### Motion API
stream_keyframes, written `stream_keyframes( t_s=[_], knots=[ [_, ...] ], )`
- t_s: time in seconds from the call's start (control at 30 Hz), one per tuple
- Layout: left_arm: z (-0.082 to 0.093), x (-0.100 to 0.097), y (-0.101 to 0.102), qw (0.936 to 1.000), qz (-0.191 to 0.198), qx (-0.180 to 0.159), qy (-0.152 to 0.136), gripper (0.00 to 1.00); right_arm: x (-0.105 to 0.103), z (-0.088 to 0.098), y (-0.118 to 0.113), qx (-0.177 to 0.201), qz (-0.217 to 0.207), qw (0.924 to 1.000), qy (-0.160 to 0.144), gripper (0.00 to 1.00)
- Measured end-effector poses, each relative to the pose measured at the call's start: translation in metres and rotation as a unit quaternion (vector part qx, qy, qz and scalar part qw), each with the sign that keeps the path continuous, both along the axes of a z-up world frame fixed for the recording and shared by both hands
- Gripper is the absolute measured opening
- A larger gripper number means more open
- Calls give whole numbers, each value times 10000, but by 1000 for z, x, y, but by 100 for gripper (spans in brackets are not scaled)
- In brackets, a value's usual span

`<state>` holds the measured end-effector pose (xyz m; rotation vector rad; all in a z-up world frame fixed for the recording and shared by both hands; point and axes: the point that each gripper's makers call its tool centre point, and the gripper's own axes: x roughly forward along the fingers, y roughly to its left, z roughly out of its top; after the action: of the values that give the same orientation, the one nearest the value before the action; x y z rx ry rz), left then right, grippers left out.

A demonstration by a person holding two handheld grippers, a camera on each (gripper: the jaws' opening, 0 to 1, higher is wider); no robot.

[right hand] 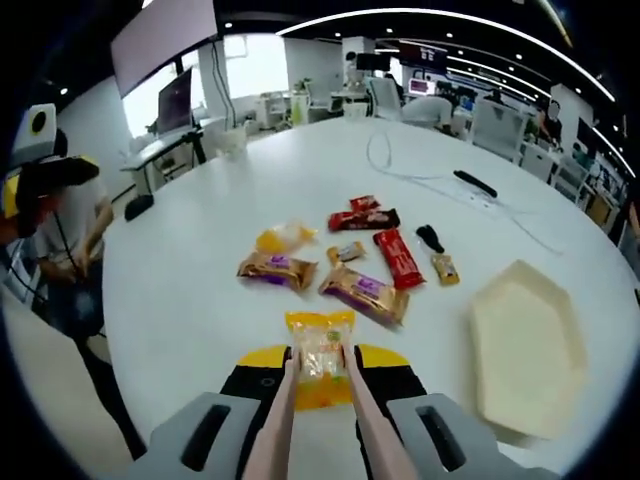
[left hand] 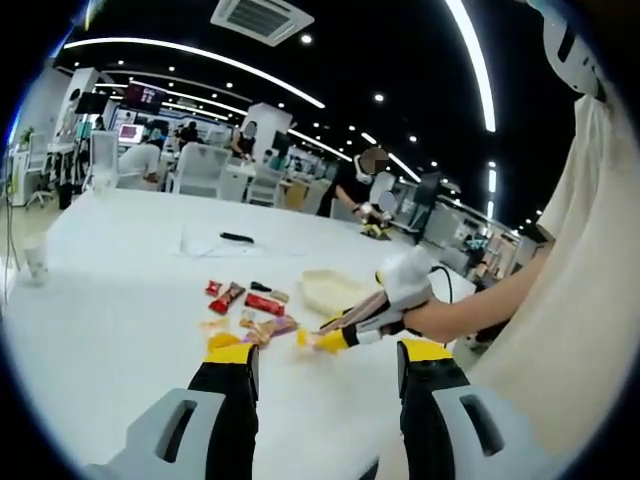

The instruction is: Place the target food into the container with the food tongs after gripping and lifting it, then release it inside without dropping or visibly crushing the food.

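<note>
right gripper: squeezing tongs round yellow packet
left gripper: jaws wide, empty
tray: beside snacks

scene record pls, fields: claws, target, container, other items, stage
right claw: shut on tongs
tongs: tips pinch yellow snack pack, at table level
left claw: open, empty, above table
container: pale tray, empty, right of the pack in the right gripper view
other items: wrapped snacks scattered beyond the pack; white cable further back
stage: pack gripped, not yet in container
</note>
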<state>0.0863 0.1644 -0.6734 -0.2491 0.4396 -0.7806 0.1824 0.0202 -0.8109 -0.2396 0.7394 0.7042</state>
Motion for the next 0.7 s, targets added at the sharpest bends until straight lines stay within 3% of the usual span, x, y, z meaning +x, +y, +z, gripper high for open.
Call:
stream_keyframes(
  t_s=[0.7],
  knots=[
    [4,-5,-16,9999,4,-74,-95,55,7,41,-8,178,43,9994,-309,24]
  ],
)
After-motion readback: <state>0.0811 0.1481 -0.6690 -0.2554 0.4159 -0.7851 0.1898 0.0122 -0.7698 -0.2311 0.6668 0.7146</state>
